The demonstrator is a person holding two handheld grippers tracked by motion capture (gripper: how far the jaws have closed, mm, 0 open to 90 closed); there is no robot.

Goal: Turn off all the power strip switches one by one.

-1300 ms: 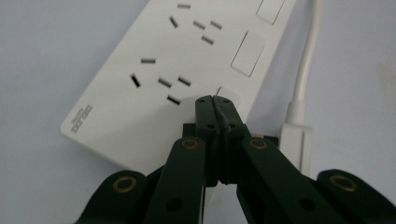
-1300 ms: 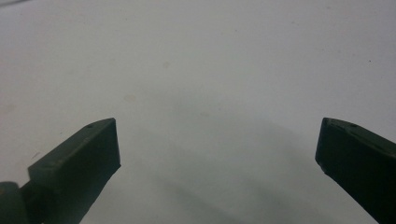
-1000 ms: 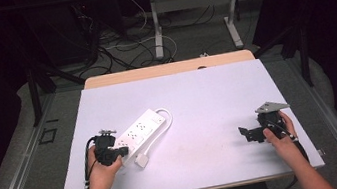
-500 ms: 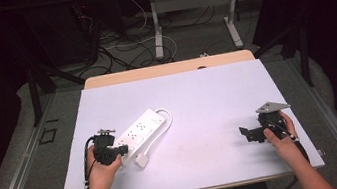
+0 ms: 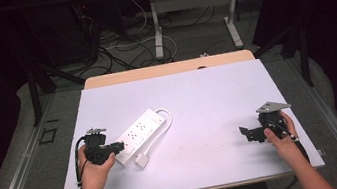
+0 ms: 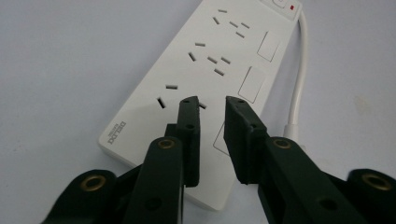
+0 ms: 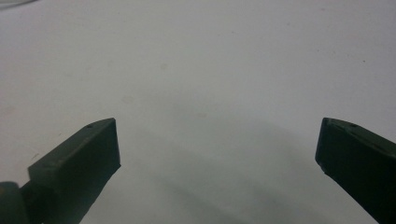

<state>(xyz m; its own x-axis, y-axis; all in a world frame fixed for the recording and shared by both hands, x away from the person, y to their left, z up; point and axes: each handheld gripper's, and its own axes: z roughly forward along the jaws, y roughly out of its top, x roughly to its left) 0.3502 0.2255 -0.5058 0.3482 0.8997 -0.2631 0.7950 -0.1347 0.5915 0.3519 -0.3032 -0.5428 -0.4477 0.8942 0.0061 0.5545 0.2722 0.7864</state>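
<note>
- Strip (image 5: 139, 134): white power strip, flat on the table (image 5: 206, 89), left of centre, lying diagonally; its cord (image 5: 162, 118) loops back to a plug (image 5: 141, 160) beside it.
- Left gripper (image 6: 212, 109): poised over the strip's near end, jaws a narrow gap apart, clamping nothing. Likely lined up to take hold of that end.
- Right gripper (image 7: 217, 149): low over bare table, well apart from the strip, jaws wide apart and empty. Judged idle, waiting.
</note>
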